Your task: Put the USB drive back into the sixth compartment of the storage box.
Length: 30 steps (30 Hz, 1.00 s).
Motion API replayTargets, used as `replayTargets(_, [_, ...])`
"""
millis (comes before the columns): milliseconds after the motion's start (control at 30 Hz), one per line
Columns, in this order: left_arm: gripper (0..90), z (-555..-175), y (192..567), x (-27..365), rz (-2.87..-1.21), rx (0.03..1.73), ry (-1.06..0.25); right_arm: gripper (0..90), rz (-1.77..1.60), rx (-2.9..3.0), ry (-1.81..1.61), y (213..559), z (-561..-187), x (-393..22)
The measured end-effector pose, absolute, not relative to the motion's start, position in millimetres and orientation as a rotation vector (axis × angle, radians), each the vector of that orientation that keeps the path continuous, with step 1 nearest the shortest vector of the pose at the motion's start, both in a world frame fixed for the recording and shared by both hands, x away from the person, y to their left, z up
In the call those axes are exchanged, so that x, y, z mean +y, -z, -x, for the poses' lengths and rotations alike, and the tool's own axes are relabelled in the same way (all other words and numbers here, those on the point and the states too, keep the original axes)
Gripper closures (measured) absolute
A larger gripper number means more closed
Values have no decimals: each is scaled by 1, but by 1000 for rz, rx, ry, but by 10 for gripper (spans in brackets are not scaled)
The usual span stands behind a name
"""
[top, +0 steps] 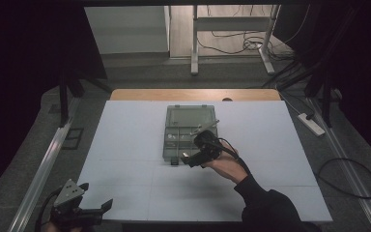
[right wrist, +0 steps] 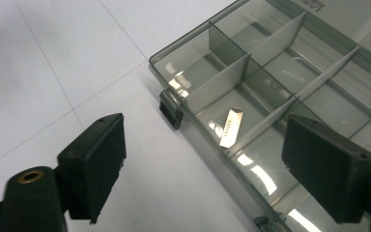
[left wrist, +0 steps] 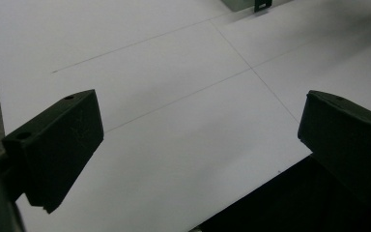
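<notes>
A clear grey compartment box (top: 189, 117) lies open at the middle of the white table (top: 125, 140). My right gripper (top: 193, 155) hovers over the box's near edge, held by a hand in a dark sleeve. In the right gripper view the right gripper (right wrist: 205, 145) is open above the box (right wrist: 270, 63), and nothing sits between its jaws. A small flat metal strip (right wrist: 231, 126) lies in one compartment, beside a black latch (right wrist: 170, 110) on the box's front. My left gripper (top: 96, 195) rests low at the table's near left corner, and the left gripper (left wrist: 203, 106) is open over bare table.
Thin dividers split the box into several compartments. A corner of the box (left wrist: 244, 4) appears at the top of the left gripper view. Beyond the table stand a desk frame (top: 232, 38) and floor cables (top: 352, 174). A power strip (top: 311, 123) lies on the floor to the right.
</notes>
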<state>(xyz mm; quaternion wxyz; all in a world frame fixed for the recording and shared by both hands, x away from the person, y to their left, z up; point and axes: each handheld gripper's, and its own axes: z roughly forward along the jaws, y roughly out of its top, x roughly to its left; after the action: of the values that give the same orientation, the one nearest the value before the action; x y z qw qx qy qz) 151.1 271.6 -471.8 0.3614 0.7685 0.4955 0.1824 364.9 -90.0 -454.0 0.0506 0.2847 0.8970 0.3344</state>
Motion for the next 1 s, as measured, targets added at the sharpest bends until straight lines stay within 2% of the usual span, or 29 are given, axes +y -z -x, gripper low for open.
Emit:
replayTargets(500, [22, -151, 472, 272, -1979, 1278, -469, 32, -782, 2757, -999, 458, -347, -88])
replayTargets(1000, [22, -151, 472, 272, -1979, 1277, -469, 24, -747, 2722, -1007, 452, -332, -105])
